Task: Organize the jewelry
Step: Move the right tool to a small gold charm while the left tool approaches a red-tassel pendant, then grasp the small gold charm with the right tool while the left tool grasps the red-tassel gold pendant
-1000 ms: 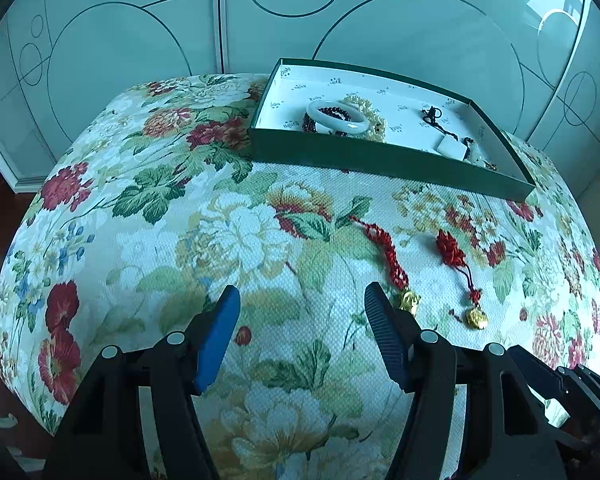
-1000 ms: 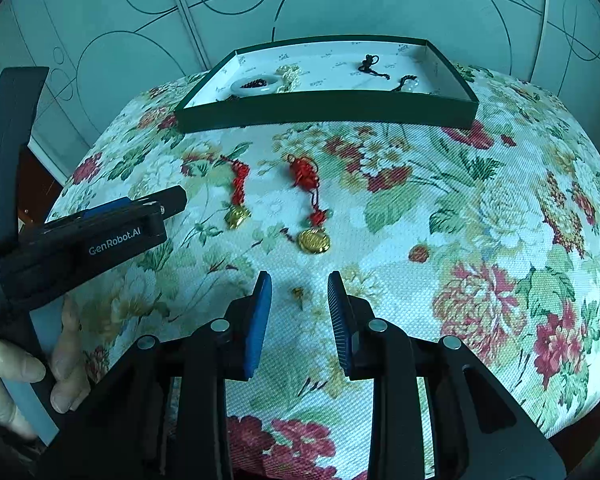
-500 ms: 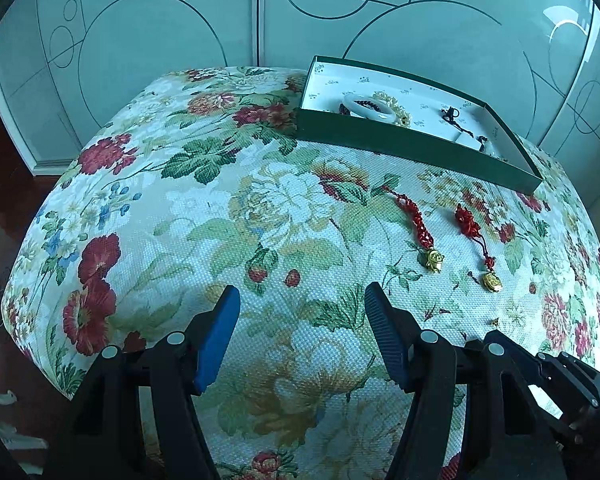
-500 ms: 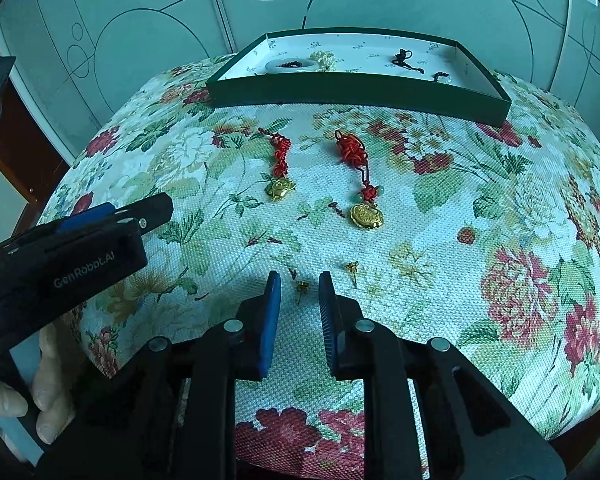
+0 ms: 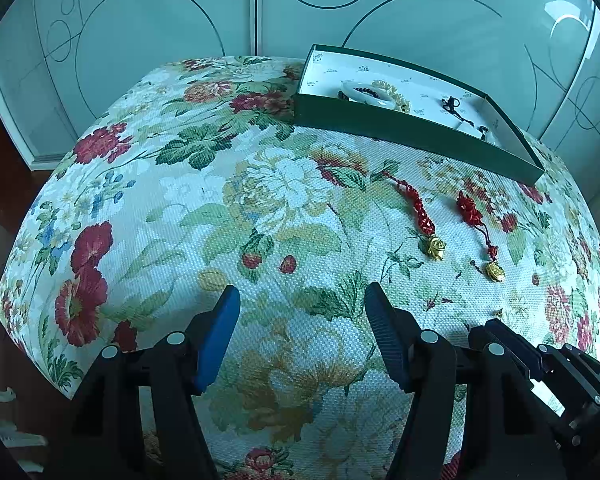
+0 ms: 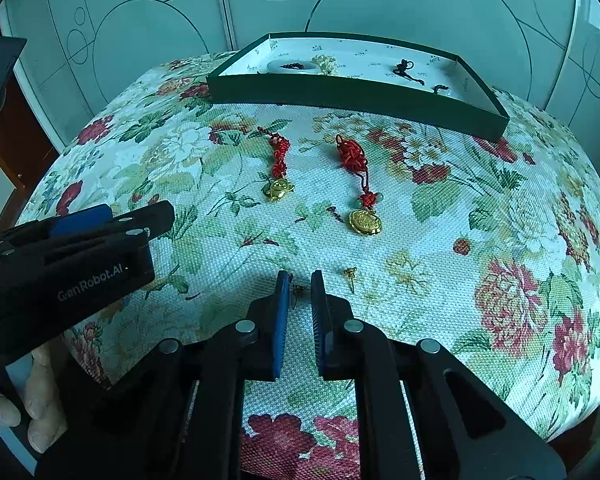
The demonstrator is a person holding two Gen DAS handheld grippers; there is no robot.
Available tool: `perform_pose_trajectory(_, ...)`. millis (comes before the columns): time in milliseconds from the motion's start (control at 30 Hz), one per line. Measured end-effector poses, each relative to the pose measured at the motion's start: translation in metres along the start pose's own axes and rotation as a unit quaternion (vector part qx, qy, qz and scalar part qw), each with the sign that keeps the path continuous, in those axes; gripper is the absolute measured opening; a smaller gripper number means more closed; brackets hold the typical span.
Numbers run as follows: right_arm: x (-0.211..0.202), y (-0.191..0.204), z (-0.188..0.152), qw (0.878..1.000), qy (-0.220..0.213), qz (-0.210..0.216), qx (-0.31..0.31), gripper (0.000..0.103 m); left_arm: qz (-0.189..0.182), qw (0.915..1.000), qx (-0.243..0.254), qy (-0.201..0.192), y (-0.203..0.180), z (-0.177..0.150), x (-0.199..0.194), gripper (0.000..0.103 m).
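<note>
From your left wrist view, the left tool (image 5: 300, 312) hangs open over the floral desk (image 5: 160, 208) with nothing between its fingers. Ahead and to the right lie two red-knotted gold charms (image 5: 430, 232) (image 5: 486, 240) side by side, apart from each other. Past them, at the far edge, sits the green tray (image 5: 400, 130) — a white bangle (image 5: 364, 94), a pale bead cluster and a dark cord piece lie inside it. The right tool (image 5: 540, 364) shows at the lower right edge; you cannot tell its state from here.

From your right wrist view, the right tool (image 6: 300, 284) has just been closing and its fingers now stand narrow with a small gold stud (image 6: 299, 291) between the tips, low at the cloth. Whether the pads actually press on the stud is hard to tell — it is tiny and partly in shadow. A second stud (image 6: 351, 276) lies just to the right, apart from the tool. Farther ahead are the same two charms (image 6: 279, 172) (image 6: 360, 184), then the tray (image 6: 352, 94) against the glass panels. Your left tool (image 6: 80, 240) reaches in from the left, held by your hand (image 6: 24, 404) at the lower left corner.
</note>
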State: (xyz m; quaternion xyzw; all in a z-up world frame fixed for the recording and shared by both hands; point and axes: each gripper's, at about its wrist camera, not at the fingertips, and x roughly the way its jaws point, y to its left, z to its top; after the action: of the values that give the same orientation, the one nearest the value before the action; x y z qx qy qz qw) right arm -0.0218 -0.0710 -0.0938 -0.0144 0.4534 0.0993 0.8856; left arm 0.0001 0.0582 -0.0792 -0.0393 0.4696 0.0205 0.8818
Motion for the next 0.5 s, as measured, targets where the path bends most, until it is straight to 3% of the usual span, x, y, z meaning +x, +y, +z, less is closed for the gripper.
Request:
perform_pose_trajectory(233, -0.003, -0.004, 0.001, 1.000, -0.004, 0.003, 0.007, 0.007, -0.001, 1.0000, 0.000, 0.000, 0.000, -0.001, 0.001, 0.064)
perform_pose_trajectory(500, -0.024, -0.034, 0.016, 0.998, -0.041, -0.006, 0.044, 0.007, -0.014, 0.9999, 0.005, 0.002, -0.008, 0.007, 0.004, 0.064)
